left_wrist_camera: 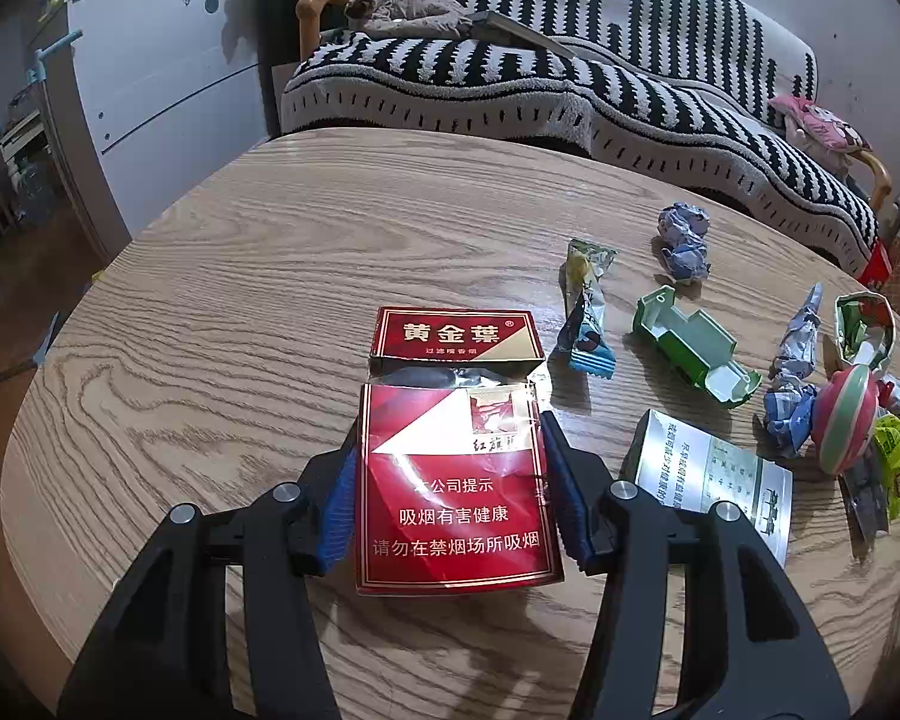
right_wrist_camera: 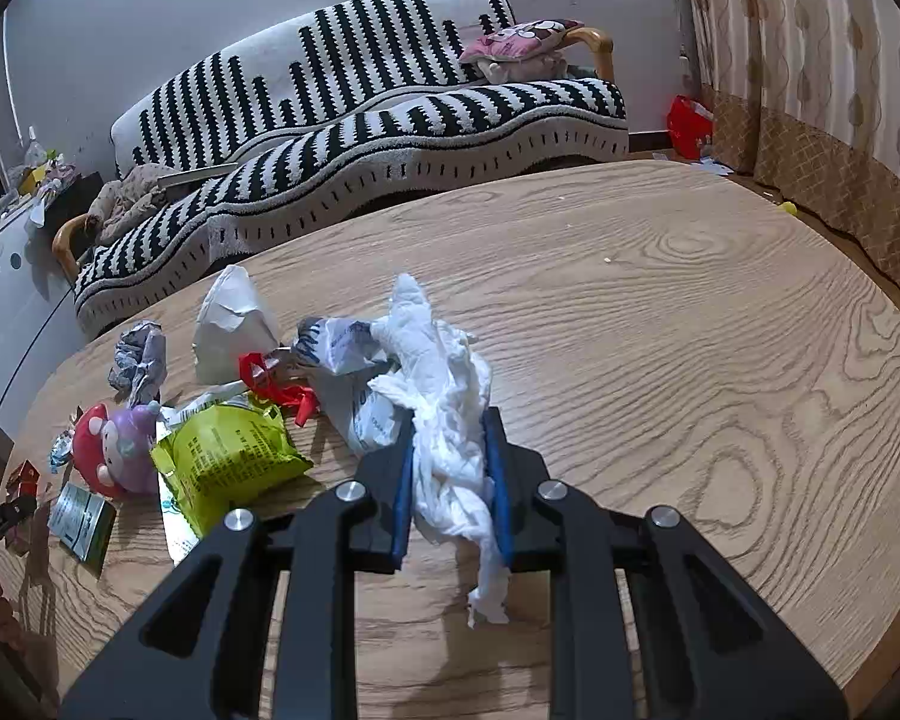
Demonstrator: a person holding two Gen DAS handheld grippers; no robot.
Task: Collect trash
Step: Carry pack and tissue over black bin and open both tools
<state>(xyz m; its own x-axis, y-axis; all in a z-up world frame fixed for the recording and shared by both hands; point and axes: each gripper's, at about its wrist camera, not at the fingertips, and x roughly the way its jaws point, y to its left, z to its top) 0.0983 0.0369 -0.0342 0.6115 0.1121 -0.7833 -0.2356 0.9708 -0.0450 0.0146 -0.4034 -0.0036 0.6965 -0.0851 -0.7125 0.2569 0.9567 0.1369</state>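
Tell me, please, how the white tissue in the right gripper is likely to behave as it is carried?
The crumpled white tissue probably stays floppy: its tail droops below the right gripper. It looks very light and squashes between the pads, so the grip seems secure, though the thin paper could tear if snagged.

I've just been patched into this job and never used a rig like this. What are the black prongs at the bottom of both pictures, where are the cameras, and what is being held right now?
No robot arm here: a person carries a two-finger gripper in each hand, with a wide-angle camera on each looking forward along the fingers. The black prongs are those fingers.

The left gripper is closed on a red cigarette pack, lid flipped open. The right gripper is shut on a crumpled white tissue.

Both look over a wooden table strewn with trash: a green plastic case, candy wrappers, crumpled paper, a yellow-green packet and a small toy figure. A striped sofa stands behind.
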